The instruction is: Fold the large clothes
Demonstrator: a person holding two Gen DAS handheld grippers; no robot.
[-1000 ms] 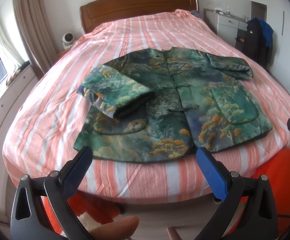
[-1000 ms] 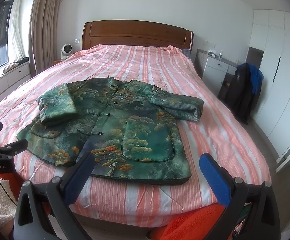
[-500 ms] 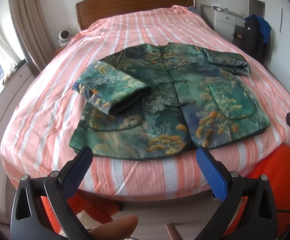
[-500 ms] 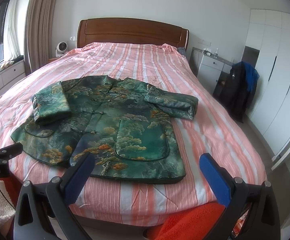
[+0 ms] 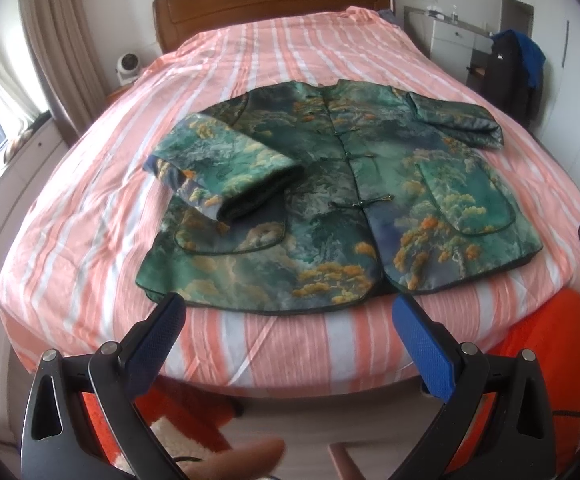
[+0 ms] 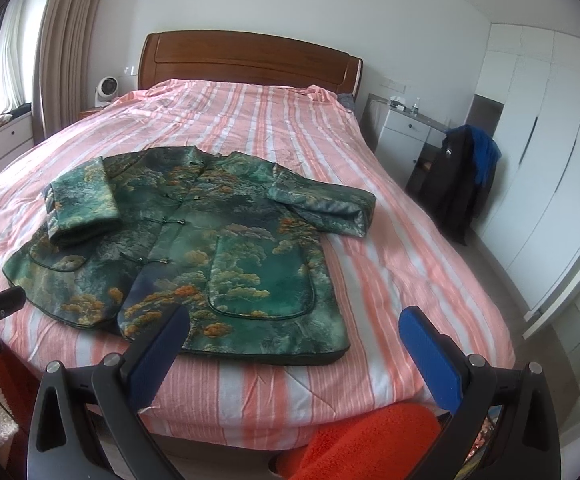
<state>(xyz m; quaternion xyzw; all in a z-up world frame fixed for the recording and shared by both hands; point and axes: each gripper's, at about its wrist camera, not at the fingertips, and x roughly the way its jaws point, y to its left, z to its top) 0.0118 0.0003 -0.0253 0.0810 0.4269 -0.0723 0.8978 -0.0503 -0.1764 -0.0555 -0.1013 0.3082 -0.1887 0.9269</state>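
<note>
From the left wrist, the left hand-held gripper [image 5: 288, 322] hangs released and empty above the foot of the bed [image 5: 90, 208], where the green jacket [image 5: 342, 216] lies face up with one sleeve [image 5: 226, 176] folded across its front. From the right wrist, the right hand-held gripper [image 6: 294, 334] is likewise spread wide, grasping nothing, just short of the jacket's [image 6: 210, 248] hem, the other sleeve [image 6: 326, 204] folded in.
</note>
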